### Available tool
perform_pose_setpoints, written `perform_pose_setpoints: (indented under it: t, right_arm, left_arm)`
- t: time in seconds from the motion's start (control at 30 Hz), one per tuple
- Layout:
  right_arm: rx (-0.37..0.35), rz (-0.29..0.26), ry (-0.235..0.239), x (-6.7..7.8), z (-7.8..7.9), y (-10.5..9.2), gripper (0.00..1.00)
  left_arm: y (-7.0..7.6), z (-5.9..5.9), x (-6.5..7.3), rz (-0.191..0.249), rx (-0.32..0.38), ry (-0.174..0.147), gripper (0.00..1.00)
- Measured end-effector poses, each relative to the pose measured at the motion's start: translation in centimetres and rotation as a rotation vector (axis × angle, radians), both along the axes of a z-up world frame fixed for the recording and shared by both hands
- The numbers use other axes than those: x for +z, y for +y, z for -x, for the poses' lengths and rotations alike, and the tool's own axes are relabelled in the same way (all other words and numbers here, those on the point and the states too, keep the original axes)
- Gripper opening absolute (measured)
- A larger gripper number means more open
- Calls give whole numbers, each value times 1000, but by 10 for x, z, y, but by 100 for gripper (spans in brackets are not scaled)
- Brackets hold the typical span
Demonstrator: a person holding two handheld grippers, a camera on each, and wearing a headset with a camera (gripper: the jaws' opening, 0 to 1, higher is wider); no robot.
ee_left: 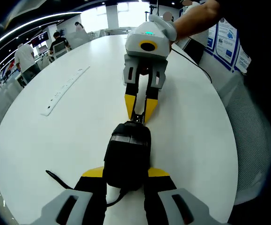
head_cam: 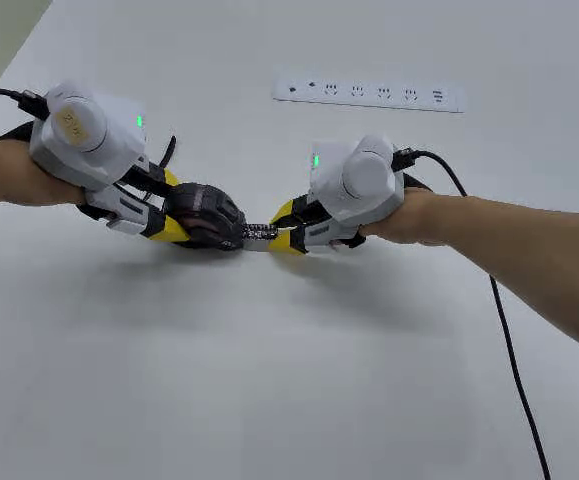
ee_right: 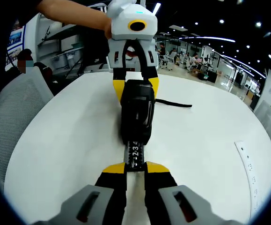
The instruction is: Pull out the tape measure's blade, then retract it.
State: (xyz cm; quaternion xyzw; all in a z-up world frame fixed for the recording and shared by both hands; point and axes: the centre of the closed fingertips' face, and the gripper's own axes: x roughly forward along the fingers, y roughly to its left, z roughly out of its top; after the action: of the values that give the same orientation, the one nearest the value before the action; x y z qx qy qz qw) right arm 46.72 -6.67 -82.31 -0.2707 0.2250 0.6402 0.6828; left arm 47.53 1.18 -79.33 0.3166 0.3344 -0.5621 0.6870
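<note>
A black tape measure (head_cam: 207, 214) rests on the white table between my two grippers. My left gripper (head_cam: 174, 206) is shut on its case (ee_left: 127, 154), yellow-tipped fingers on either side. A short stretch of blade (ee_right: 135, 152) with printed numbers sticks out of the case (ee_right: 137, 110) toward my right gripper (ee_right: 135, 167), which is shut on the blade's tip. In the head view the blade (head_cam: 260, 232) spans the small gap to the right gripper (head_cam: 287, 227). The left gripper view has the right gripper (ee_left: 139, 109) facing me. A black wrist strap (ee_right: 172, 103) trails from the case.
A white power strip (head_cam: 368, 93) lies at the far side of the table. A black cable (head_cam: 514, 360) runs from the right gripper down the table's right side. Chairs and people are beyond the table's edge.
</note>
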Motion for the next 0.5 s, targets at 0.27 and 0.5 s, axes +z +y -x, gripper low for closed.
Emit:
perform_pose_setpoints:
  t: [0.27, 0.5]
  right_arm:
    - [4, 5, -4, 0, -2, -8, 12]
    - [5, 12, -6, 1, 0, -15, 12]
  left_arm:
    - [0, -1, 0, 0, 4, 2, 27]
    - [0, -1, 0, 1, 8, 6, 27]
